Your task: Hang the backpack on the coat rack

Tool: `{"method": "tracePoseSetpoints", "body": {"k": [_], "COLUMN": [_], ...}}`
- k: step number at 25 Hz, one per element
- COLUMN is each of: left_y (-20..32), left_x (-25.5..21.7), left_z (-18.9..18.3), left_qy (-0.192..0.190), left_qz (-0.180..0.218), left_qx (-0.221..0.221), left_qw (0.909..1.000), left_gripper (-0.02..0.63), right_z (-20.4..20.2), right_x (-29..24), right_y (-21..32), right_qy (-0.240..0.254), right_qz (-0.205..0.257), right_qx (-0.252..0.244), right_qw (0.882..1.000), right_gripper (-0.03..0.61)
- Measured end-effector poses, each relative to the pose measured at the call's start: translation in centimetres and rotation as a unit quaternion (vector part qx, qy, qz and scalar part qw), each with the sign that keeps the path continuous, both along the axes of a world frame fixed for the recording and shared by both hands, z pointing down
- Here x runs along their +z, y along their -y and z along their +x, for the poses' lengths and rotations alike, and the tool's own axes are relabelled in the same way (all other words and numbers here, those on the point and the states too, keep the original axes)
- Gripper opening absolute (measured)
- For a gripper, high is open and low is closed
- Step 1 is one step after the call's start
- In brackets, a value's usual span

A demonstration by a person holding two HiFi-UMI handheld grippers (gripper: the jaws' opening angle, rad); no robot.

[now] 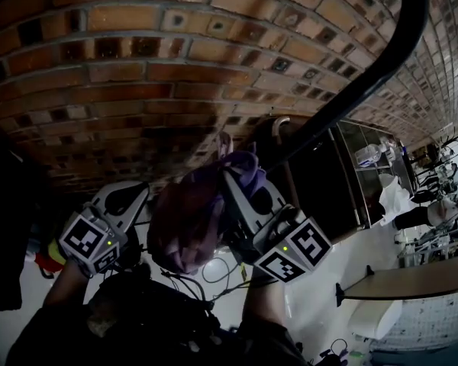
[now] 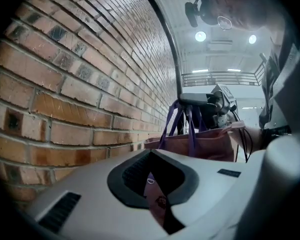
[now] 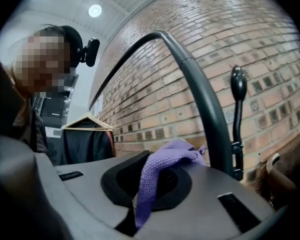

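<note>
The mauve backpack point(image 1: 185, 223) hangs between my two grippers in front of a brick wall. My right gripper point(image 1: 235, 175) is shut on its purple woven strap point(image 3: 152, 184), which bunches over the jaws point(image 3: 182, 151). My left gripper point(image 1: 141, 204) is shut on a pink strap tab point(image 2: 159, 203) of the bag. In the left gripper view the backpack point(image 2: 205, 144) shows ahead, hanging by its purple straps point(image 2: 190, 126) under the right gripper point(image 2: 206, 101). The coat rack's dark curved arm point(image 1: 382, 63) rises just beyond the right gripper point(image 3: 150, 186). A knobbed hook point(image 3: 238, 86) stands beside the arm point(image 3: 205, 101).
The brick wall point(image 1: 137, 75) lies close behind the rack. A wooden hanger with a dark garment point(image 3: 87, 129) hangs further along the wall. Another curved hook point(image 1: 278, 128) sits by the pole. Desks and office clutter point(image 1: 427, 204) lie at the right, cables point(image 1: 214, 273) below.
</note>
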State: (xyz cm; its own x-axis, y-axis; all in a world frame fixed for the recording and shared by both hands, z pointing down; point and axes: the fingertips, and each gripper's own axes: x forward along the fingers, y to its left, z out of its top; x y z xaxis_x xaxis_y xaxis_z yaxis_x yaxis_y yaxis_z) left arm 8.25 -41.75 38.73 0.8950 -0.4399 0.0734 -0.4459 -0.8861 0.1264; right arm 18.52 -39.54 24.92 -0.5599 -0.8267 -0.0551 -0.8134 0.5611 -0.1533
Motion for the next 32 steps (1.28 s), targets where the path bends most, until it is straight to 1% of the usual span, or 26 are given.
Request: {"method": "tracePoseSetpoints", "body": {"k": [2,4,6,9,11,18,22,25,29,31,32], "left_y": [0.1,0.3,0.4,0.4,0.5,-0.1,-1.3,-2.2,-4.2,-5.1,-5.6], "left_x": [0.1,0.1,0.5,1.0,1.0,1.8,2.5,3.3,3.4,3.3,3.3], "left_z": [0.1,0.1,0.0,-0.1,-0.2,-0.1,0.2,-0.1,-0.6,-1.1,-1.4], "left_qy": [0.004,0.004,0.006,0.012,0.013,0.015,0.018,0.02,0.02,0.023,0.024], "left_qz": [0.0,0.001,0.0,-0.008,-0.008,-0.018,-0.019,-0.022,-0.022,-0.022,-0.023], "left_qx": [0.001,-0.001,-0.001,0.001,-0.001,0.003,0.011,0.007,0.002,-0.004,-0.008], "left_qw": [1.0,1.0,1.0,0.9999,0.9999,0.9997,0.9996,0.9995,0.9996,0.9995,0.9994], "left_gripper": [0.031,0.031,0.031,0.031,0.031,0.031,0.031,0.031,0.031,0.031,0.031], "right_z": [0.8,0.9,0.8,1.4,1.7,2.3,2.7,2.9,3.2,3.2,3.1], "right_x": [0.3,1.5,3.6,7.2,8.9,10.5,11.8,12.8,13.9,14.2,14.3], "right_y": [-0.6,-1.3,-1.7,-1.8,-1.7,-1.7,-1.9,-1.8,-2.0,-2.3,-2.5], "right_qy": [0.009,0.011,0.013,0.022,0.034,0.063,0.069,0.069,0.063,0.077,0.084], "right_qz": [0.002,-0.006,-0.026,-0.064,-0.075,-0.059,-0.043,-0.036,-0.037,-0.036,-0.037], "right_qx": [0.007,0.011,0.019,0.045,0.054,0.056,0.08,0.094,0.12,0.118,0.115], "right_qw": [1.0,1.0,0.999,0.997,0.995,0.995,0.994,0.993,0.99,0.989,0.989], "right_gripper": [0.006,0.006,0.006,0.006,0.006,0.006,0.006,0.009,0.048,0.059,0.077]}}
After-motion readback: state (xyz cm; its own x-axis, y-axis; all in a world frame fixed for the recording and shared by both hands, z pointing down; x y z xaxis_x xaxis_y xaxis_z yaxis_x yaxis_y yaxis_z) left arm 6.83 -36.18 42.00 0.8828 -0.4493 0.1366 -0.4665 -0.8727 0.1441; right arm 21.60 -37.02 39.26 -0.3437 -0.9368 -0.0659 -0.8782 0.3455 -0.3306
